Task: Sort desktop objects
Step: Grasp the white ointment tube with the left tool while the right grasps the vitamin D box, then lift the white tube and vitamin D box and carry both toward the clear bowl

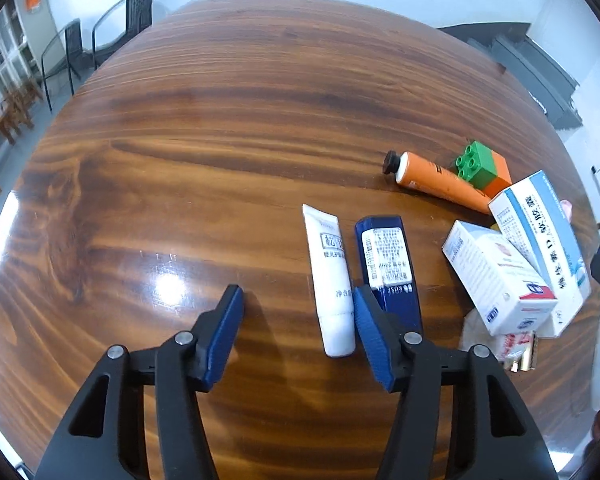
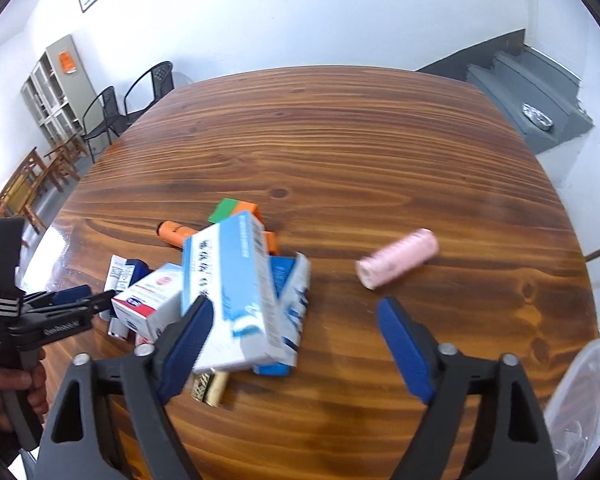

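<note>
Desk (image 2: 340, 128) carried all items, mostly bare; medicine boxes (image 2: 236, 292) lay heaped at near edge, probably unsorted pile; pink roll (image 2: 398, 258) lay apart at right, alone; orange tube (image 1: 436, 180) leaned by green brick (image 1: 478, 164); white tube (image 1: 332, 276) and navy tube (image 1: 388, 264) lay parallel, likely sorted pair; left tool (image 1: 298, 300) half open, empty, beside white tube; right tool (image 2: 296, 312) wide open, empty, near boxes.

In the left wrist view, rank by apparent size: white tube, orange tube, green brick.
1. white tube, largest, though it lies nearest the camera
2. orange tube, partly hidden behind a box
3. green brick, clearly smallest
</note>
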`<state>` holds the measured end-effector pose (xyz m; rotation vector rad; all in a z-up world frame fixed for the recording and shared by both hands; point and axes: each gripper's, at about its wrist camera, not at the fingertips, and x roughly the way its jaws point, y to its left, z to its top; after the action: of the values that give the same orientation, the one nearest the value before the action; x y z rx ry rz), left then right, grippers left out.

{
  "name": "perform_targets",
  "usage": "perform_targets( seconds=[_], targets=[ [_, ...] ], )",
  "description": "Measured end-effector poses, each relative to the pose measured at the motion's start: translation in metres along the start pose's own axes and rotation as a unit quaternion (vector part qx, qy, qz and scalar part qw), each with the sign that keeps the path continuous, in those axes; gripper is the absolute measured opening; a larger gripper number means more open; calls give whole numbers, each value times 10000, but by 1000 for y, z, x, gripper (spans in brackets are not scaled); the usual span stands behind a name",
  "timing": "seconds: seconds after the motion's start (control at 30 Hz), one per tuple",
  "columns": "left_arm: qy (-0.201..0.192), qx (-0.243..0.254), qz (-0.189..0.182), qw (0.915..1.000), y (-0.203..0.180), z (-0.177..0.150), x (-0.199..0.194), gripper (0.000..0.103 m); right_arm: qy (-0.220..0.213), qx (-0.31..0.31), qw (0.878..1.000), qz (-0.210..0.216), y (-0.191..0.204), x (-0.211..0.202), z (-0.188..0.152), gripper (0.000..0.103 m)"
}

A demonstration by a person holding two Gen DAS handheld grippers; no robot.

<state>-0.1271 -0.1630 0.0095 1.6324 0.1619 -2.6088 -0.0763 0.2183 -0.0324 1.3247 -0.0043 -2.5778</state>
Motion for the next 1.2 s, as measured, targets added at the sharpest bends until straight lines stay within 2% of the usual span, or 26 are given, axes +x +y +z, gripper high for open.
perform_targets(
  seconds=[0.13, 0.2, 0.3, 0.43, 0.6, 0.7, 0.8, 0.83, 0.87, 1.1, 1.2],
  targets=[
    [-209, 48, 168, 9996, -14, -4, -1, 46, -108, -232, 9996, 79, 17, 12, 0, 80],
    [-295, 104, 202, 9993, -19, -5, -2, 34, -191, -396, 9990, 107, 25, 17, -1, 80],
    [-442, 186, 145, 9987, -27, -5, 1, 25, -372, -642, 9972, 87, 33, 22, -3, 79],
    [-665, 224, 41, 9975, -38, -9, 2, 25, -656, -824, 9944, 117, 34, 25, -4, 70],
    [-987, 364, 54, 9944, -59, -15, 0, 25, -912, -731, 9923, 408, 26, 24, -13, 70],
    [-1159, 590, -68, 9915, -63, -16, 1, 25, -1085, -760, 9901, 462, 26, 21, -20, 71],
    [-1125, 551, -618, 9902, -65, -11, 5, 25, -1221, -830, 9880, 454, 29, 15, -25, 73],
    [-1103, 533, -738, 9897, -63, -11, 5, 25, -1279, -833, 9873, 448, 31, 13, -27, 79],
    [-1112, 528, -732, 9897, -63, -13, 5, 25, -1328, -837, 9866, 439, 33, 10, -28, 81],
    [-1315, 742, -603, 9867, -61, -30, -10, 25, -1130, -1133, 9871, 15, 54, 25, -38, 81],
    [-1603, 914, -669, 9805, -61, -34, -24, 25, -1173, -1423, 9822, -366, 68, 29, -42, 69]
  ],
)
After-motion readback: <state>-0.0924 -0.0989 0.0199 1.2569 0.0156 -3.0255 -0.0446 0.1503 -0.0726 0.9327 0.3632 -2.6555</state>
